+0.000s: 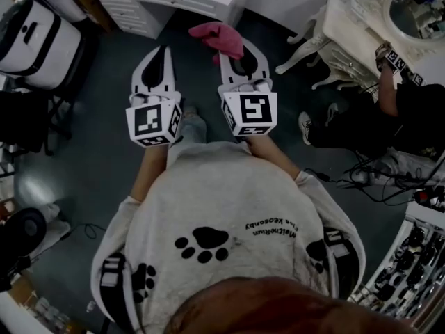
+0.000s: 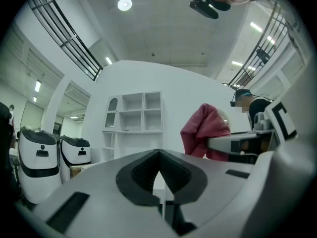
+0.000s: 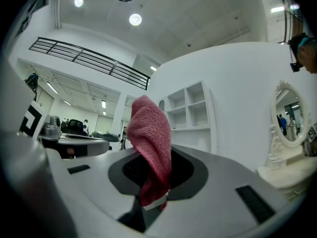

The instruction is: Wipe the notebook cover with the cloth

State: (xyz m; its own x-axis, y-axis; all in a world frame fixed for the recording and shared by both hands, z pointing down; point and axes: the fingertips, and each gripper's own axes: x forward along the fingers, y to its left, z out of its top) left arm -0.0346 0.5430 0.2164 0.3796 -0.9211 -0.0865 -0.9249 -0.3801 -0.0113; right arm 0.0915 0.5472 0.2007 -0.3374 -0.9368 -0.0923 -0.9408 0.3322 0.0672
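Left claw (image 1: 161, 53): held out ahead of the person's chest over the dark floor (image 1: 90, 152). Its own view shows the jaws shut tip to tip with nothing between them.
Shelf unit (image 2: 133, 114): white with open compartments, against the white wall straight beyond the left claw.
Cloth (image 3: 151, 143): pink-red terry, pinched at its lower end between the jaws of the right claw. The rest stands up above the tips and folds over. In the left gripper view it shows just to the right, apart from the left claw.
Right claw (image 1: 241, 53): beside the left claw at about the same height, jaws closed on the cloth.
Dressing table (image 1: 348, 30): white and carved, with an oval mirror, at the far right.
Second person (image 1: 389, 117): in dark clothes, next to the dressing table.
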